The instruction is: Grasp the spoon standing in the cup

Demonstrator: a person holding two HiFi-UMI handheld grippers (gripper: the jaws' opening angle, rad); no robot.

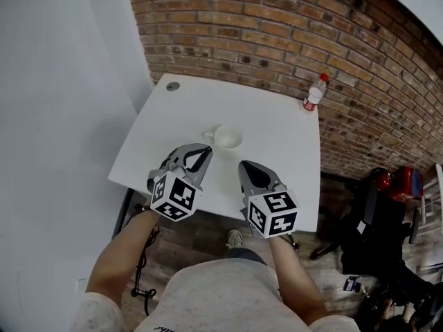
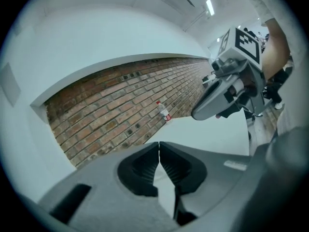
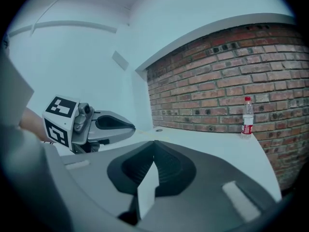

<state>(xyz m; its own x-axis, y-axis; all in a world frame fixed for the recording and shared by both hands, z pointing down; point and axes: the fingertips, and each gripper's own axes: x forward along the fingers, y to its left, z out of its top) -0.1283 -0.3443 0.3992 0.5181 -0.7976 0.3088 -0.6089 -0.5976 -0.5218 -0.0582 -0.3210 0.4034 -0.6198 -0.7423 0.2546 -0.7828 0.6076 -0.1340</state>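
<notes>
A white cup [image 1: 228, 137] sits mid-table on the white table [image 1: 277, 126], its handle pointing left. I cannot make out a spoon in it. My left gripper [image 1: 206, 151] hovers just near-left of the cup, jaws shut with nothing between them. My right gripper [image 1: 243, 165] hangs a little nearer than the cup, to its right, also shut and empty. In the left gripper view the jaws [image 2: 159, 143] meet at their tips, and the right gripper [image 2: 226, 94] shows at upper right. The right gripper view shows its jaws [image 3: 154, 142] closed, with the left gripper [image 3: 99, 125] at left. The cup is hidden in both gripper views.
A clear bottle with a red label [image 1: 314, 93] stands at the table's far right corner, against the brick wall [image 1: 277, 26]. A round cable hole [image 1: 172, 86] sits at the far left corner. A black chair and bags [image 1: 377, 234] crowd the floor at right.
</notes>
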